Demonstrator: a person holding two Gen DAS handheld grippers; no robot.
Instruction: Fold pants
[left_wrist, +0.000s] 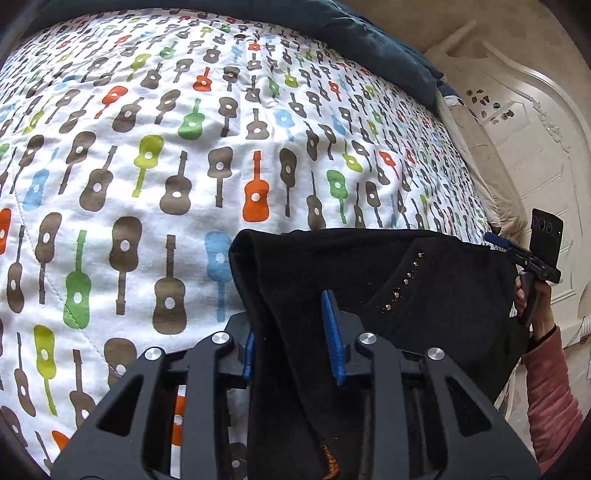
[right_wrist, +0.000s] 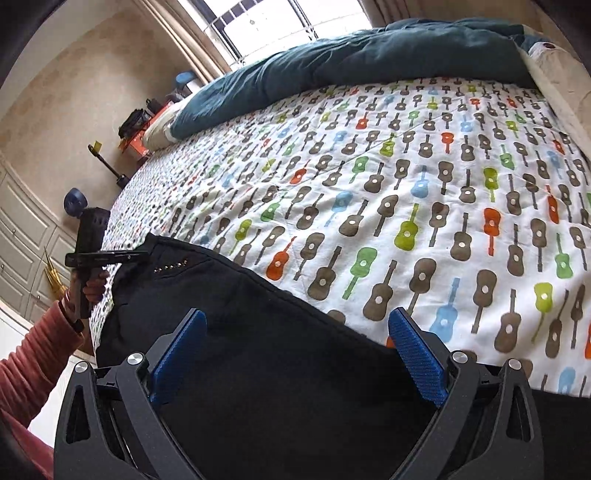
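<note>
A pair of black pants (left_wrist: 424, 295) hung over the near edge of a bed covered by a white quilt (left_wrist: 147, 166) printed with coloured guitars, held up between two handheld grippers. The left gripper (left_wrist: 291, 343) was clenched on a bunched fold of the dark cloth, which ran between its blue pads (left_wrist: 334, 339) and dropped back beneath the jaws. The right gripper (right_wrist: 295, 354) stood with its jaws spread wide, the blue pads (right_wrist: 417, 362) well apart on either side of a flat stretch of the pants and not pressing on it. A row of small metal studs (left_wrist: 406, 277) on the fabric lay just beyond the left jaws, toward the right gripper. Far beyond both sets of jaws, a rumpled teal duvet (right_wrist: 369, 55) lay along the quilt's far edge. A pink ribbed sleeve (right_wrist: 33, 354) showed behind the left gripper.
</note>
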